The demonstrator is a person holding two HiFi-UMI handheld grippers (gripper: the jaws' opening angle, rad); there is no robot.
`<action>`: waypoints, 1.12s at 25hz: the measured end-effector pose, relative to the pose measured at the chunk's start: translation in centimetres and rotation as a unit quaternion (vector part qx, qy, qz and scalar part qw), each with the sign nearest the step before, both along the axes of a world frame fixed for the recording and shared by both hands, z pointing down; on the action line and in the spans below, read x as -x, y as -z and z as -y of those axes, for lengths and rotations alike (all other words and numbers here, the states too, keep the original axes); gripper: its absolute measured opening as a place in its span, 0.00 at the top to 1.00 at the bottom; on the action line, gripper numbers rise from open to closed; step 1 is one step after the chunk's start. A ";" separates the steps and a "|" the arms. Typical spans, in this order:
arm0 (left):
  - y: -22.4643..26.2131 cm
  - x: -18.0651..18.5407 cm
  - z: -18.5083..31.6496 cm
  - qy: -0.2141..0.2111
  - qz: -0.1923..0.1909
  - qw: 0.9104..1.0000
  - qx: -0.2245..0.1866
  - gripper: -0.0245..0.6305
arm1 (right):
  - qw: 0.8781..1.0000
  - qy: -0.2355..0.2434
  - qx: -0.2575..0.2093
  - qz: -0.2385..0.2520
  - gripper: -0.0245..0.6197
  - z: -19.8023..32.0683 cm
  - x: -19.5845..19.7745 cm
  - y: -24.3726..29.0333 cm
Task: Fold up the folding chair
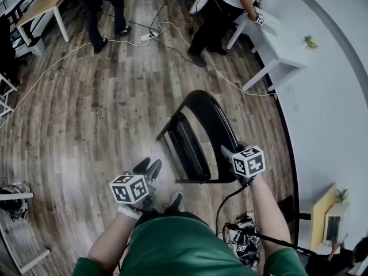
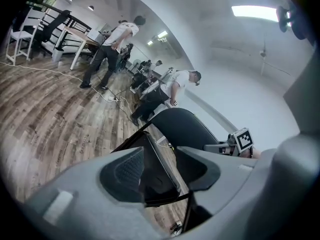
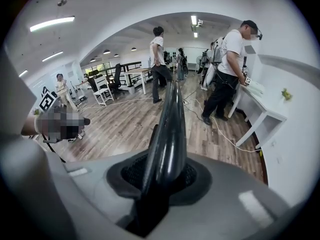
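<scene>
- A black folding chair (image 1: 201, 125) stands on the wood floor (image 1: 86, 108) just ahead of the person, with its backrest (image 3: 172, 119) to the right.
- Right gripper (image 1: 232, 150): jaws clamped on the backrest's rim, which runs lengthwise away from them.
- Left gripper (image 1: 149, 165): jaws apart and empty, just left of the seat (image 1: 190, 145) and the nearer hand to it.
- Cables (image 1: 57, 62), a white desk (image 1: 270, 50) and people are well beyond, so nothing blocks the seat.

Wood-plank floor (image 1: 86, 114) fills frame. Black folding chair (image 1: 198, 137) stands on it at centre. White cable (image 1: 57, 62) snakes from left edge to power strip (image 1: 150, 35) at upper middle. White worktop (image 1: 270, 39) stands at upper right, wood-topped worktop (image 1: 43, 7) at upper left. Standing people's shoes (image 1: 99, 45) on boards along top. Cable tangle (image 1: 247, 243) at lower right.
</scene>
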State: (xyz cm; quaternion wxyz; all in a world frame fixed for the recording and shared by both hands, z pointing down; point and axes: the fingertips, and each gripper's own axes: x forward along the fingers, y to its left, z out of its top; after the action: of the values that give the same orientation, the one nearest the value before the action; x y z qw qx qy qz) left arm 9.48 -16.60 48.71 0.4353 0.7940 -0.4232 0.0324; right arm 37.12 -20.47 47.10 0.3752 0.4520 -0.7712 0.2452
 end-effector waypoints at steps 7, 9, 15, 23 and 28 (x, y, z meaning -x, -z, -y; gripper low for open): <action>-0.7 -0.9 0.2 0.004 0.002 1.000 0.011 0.64 | 1.000 0.003 0.001 -0.004 0.81 0.0 0.3 0.0; -0.8 -1.0 0.2 0.003 0.001 1.000 0.010 0.64 | 1.000 0.003 0.001 -0.005 0.81 -0.1 0.3 -0.1; -1.1 -0.8 0.2 0.005 -0.003 1.000 0.016 0.64 | 1.000 0.005 0.004 -0.006 0.81 -0.2 0.3 -0.1; -1.4 -0.8 0.1 0.001 -0.004 1.000 0.022 0.64 | 1.000 0.005 0.006 -0.011 0.81 -0.1 0.0 -0.3; -1.4 0.3 0.2 0.015 0.001 1.000 0.018 0.66 | 1.000 0.005 0.006 -0.015 0.81 -0.1 0.3 -0.2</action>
State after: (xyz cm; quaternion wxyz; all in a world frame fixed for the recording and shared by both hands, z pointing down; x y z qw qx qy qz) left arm 9.19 -16.81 50.08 0.4496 0.7796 -0.4346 0.0348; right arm 36.86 -20.42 47.30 0.3905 0.4491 -0.7665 0.2416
